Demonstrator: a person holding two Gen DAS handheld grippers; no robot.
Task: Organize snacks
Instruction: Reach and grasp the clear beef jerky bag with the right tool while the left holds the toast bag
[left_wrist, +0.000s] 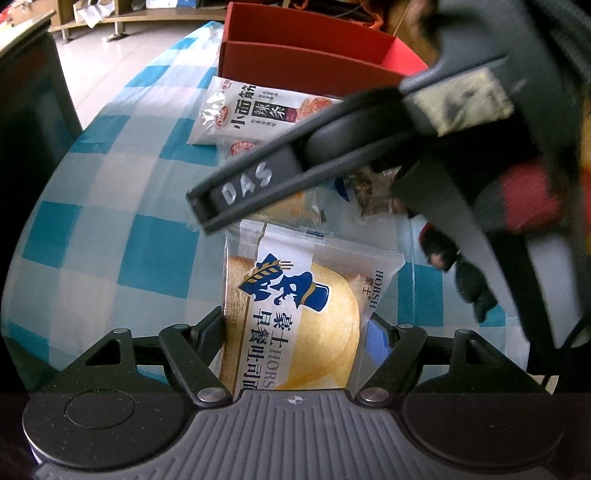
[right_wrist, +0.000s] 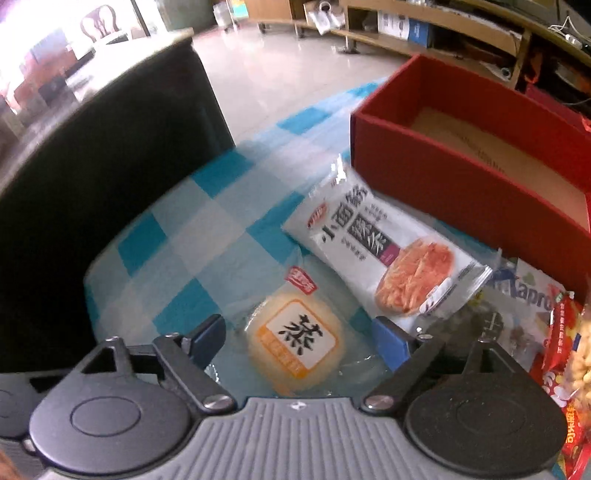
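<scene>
The left tongs (left_wrist: 295, 332) are closed on the toast packet (left_wrist: 295, 310), a clear wrapper around a slice of bread, with the fingers pressing its two long edges; most of the packet sticks out ahead of them above the checked desk (left_wrist: 110, 221). It looks light and soft: the film is slick and the bread would crush under a hard squeeze, so a hold across the bread's edges with gentle pressure seems right.

The right tongs (right_wrist: 301, 338) stand wide apart and grip nothing. The round steamed cake packet (right_wrist: 295, 341) lies on the desk between their fingers, which seem clear of it, though the loose film makes this hard to judge. It too looks light and squashy, so it is best taken across the cake itself, not the floppy film margin.

Ahead of the right tongs and to their right lies the white gluten-strip packet (right_wrist: 384, 254), flat and pliable, beside the red box (right_wrist: 443, 177), whose cardboard floor looks bare.
</scene>
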